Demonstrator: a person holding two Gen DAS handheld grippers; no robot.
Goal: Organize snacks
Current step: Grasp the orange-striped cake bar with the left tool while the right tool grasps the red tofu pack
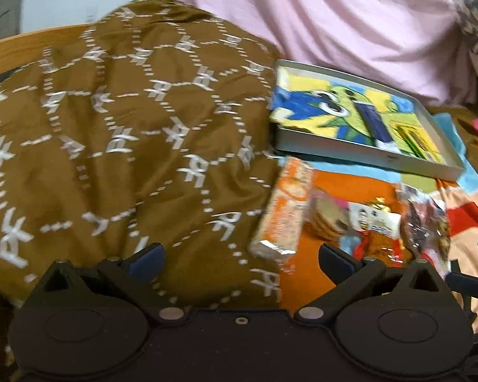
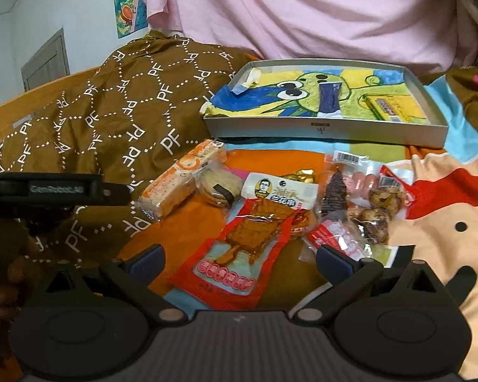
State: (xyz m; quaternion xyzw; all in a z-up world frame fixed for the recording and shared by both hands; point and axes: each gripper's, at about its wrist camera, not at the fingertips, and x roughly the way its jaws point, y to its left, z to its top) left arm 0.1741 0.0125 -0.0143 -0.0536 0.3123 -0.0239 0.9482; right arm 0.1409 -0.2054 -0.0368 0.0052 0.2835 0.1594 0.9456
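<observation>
1. Orange and cartoon-printed cloth [image 2: 271, 159] covers what looks like a bed, with a heap of snacks lying on it and none yet in the tray [image 2: 328, 132], so by my reading the sorting is at its very start.
2. Tray: a shallow grey box lined with a bright drawing, resting at the far side of the cloth, just beyond the snacks and empty of them.
3. Right hand-held gripper [image 2: 240, 259]: jaws spread wide, holding nothing, poised low over the red pouch [image 2: 239, 248].
4. Left hand-held gripper [image 1: 241, 258]: also wide open and empty, hovering over the brown quilt [image 1: 111, 127] at the left edge of the heap, near the wafer pack [image 1: 283, 213]. Its view is blurred.
5. Red pouch: lies flat, its long axis running from the near left toward the far right, white top end pointing away toward the tray.
6. Wafer pack: orange and white, at the left of the heap, long axis slanting the same way; round biscuits [image 2: 220, 186] sit just beside it.
7. Mixed clear bags [image 2: 363, 203] lie to the right of the pouch, overlapping.
8. Next move, as I judge it: lower the right jaws across the pouch's narrow width, close, and carry it to the tray.
</observation>
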